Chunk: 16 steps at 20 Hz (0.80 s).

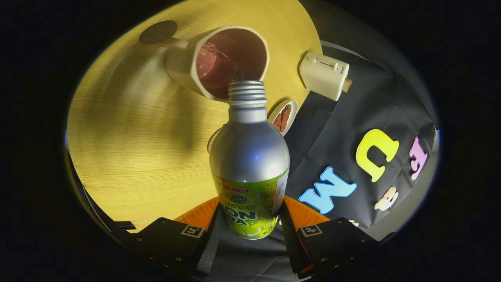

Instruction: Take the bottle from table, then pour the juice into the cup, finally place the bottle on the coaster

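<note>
Two fingers (pixel 213 235) pinching bottle (pixel 249 156) low on its label, one pressed on each side; grip looks firm. Gripper (pixel 250 231) raised and tipped. Bottle between the fingers, long axis running straight ahead from them, open threaded mouth pointing away toward cup (pixel 231 60). No cap on. Mouth just over, or at, near rim of cup; cannot tell whether touching. Cup beyond the fingers, on wooden table (pixel 129 137), dark reddish liquid inside. No stream visible at the mouth.

Step in hand, by judgement: pouring, or close of it. To do well: keep mouth above cup opening, not on the rim; tilt slowly about the neck; hold pinch steady so the smooth metal body does not slip or roll.

Dark round coaster (pixel 158 32) beyond cup, well apart from the bottle. Small dish (pixel 282 116) with brown food just right of the neck. Pale toaster (pixel 325 75) farther right.
</note>
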### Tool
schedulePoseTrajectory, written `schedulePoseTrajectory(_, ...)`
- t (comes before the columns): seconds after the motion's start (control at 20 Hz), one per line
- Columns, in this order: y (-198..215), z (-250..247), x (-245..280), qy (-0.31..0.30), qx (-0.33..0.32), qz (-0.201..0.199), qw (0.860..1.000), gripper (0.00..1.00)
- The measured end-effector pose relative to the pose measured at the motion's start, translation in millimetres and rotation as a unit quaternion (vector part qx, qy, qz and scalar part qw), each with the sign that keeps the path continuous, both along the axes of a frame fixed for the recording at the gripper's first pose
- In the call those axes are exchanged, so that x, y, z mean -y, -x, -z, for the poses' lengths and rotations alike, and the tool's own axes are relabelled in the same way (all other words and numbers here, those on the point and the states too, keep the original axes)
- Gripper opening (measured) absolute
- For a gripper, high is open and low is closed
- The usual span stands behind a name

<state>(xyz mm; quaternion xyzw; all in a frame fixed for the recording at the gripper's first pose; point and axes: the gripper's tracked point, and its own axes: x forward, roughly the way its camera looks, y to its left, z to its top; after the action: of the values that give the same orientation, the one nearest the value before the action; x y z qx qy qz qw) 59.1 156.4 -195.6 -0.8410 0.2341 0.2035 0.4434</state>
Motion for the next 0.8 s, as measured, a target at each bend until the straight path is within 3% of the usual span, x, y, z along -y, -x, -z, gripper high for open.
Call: schedulePoseTrajectory(0.8, -1, -10, 2, 0.051, -0.015, 0.008, 0.999, 0.73)
